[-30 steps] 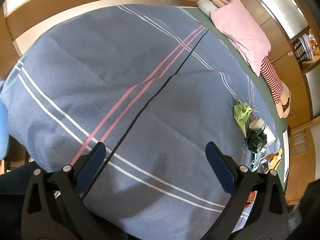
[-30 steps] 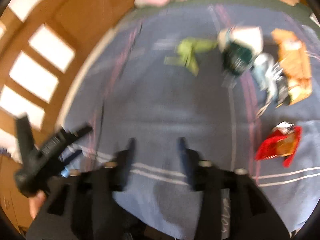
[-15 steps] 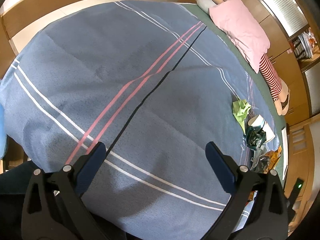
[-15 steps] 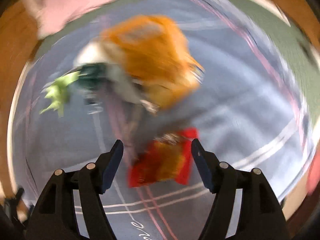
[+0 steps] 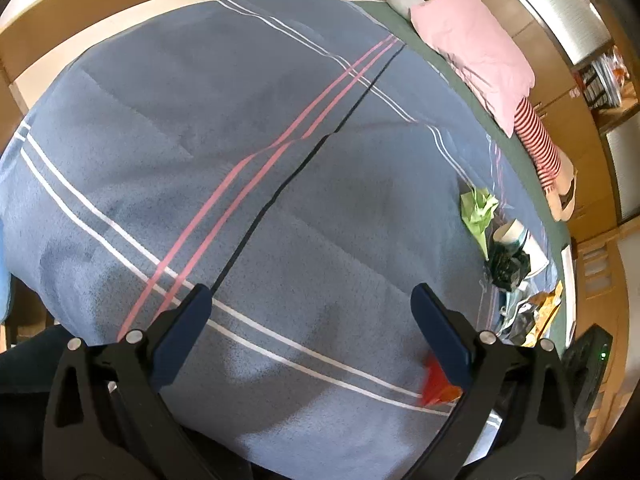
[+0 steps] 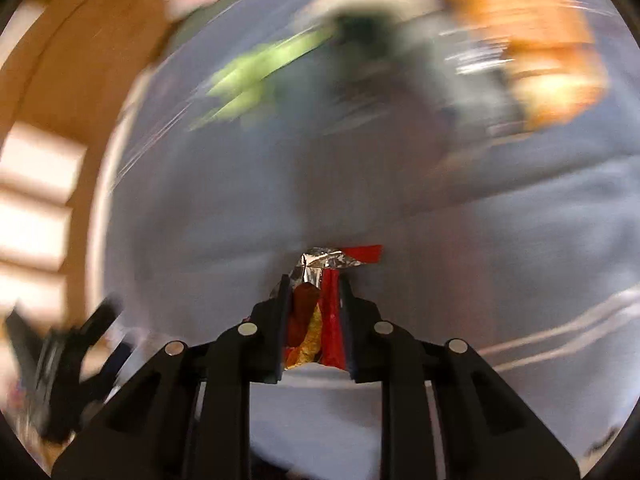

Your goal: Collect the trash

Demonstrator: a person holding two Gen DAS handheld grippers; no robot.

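A red and yellow snack wrapper (image 6: 320, 312) with a silver foil inside stands squeezed between the fingers of my right gripper (image 6: 314, 284), whose jaws are closing on it just above the blue striped blanket (image 6: 440, 240). In the left wrist view the same wrapper (image 5: 436, 380) shows as a red blur behind the right finger. My left gripper (image 5: 310, 296) hangs wide open over the blanket (image 5: 240, 120) with nothing between its fingers. More trash lies at the bed's right: a green wrapper (image 5: 478, 208), a paper cup (image 5: 510, 234), a dark bag (image 5: 506, 266) and an orange wrapper (image 5: 546, 304).
A pink pillow (image 5: 472, 48) and a striped soft toy (image 5: 540, 148) lie along the far right edge of the bed. Wooden walls and cupboards (image 5: 576, 92) ring the bed. The right wrist view is smeared by motion; green (image 6: 256, 76) and orange (image 6: 552, 56) litter streak across its top.
My right gripper swung over the litter, came down on the red wrapper and narrowed its jaws around it. The left gripper has kept still and open.
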